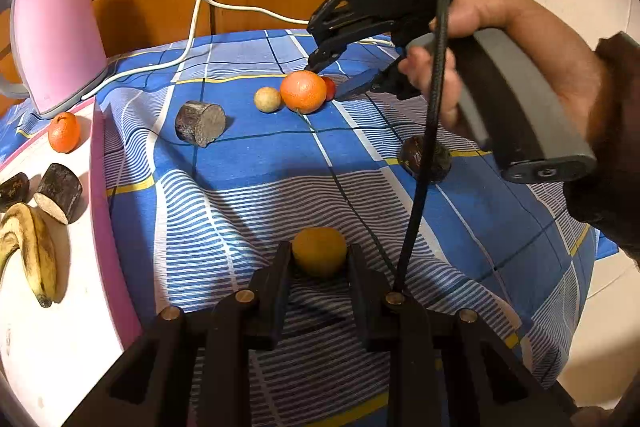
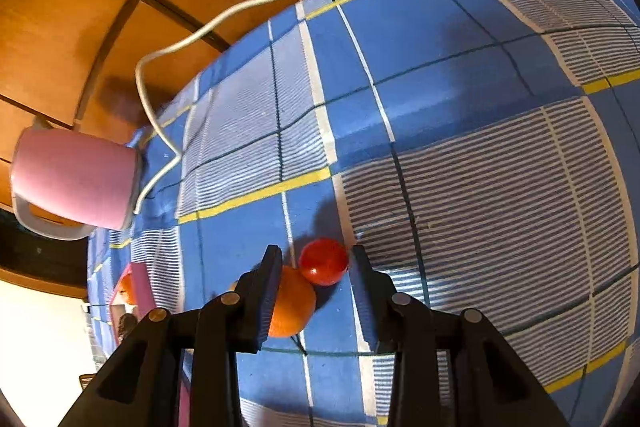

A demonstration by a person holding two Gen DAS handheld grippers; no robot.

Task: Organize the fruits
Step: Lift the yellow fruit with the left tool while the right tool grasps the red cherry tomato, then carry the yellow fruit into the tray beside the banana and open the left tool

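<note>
My left gripper (image 1: pixel 319 254) has its jaws on both sides of a yellow-orange fruit (image 1: pixel 319 251) on the blue checked cloth; contact is unclear. My right gripper (image 2: pixel 316 259), also in the left wrist view (image 1: pixel 326 83), is open around a small red tomato (image 2: pixel 323 261), with a large orange (image 2: pixel 291 303) beside its left finger. In the left wrist view the orange (image 1: pixel 303 91) hides most of the tomato (image 1: pixel 330 87). A small tan fruit (image 1: pixel 267 99) lies left of it.
A white tray with pink rim (image 1: pixel 100 195) at left holds a banana (image 1: pixel 34 247), a small orange (image 1: pixel 64 131) and dark cut pieces (image 1: pixel 60 193). More dark pieces (image 1: pixel 200 123) (image 1: pixel 426 157) lie on the cloth. A pink kettle (image 1: pixel 56 31) and its white cord (image 2: pixel 240 7) stand at the back.
</note>
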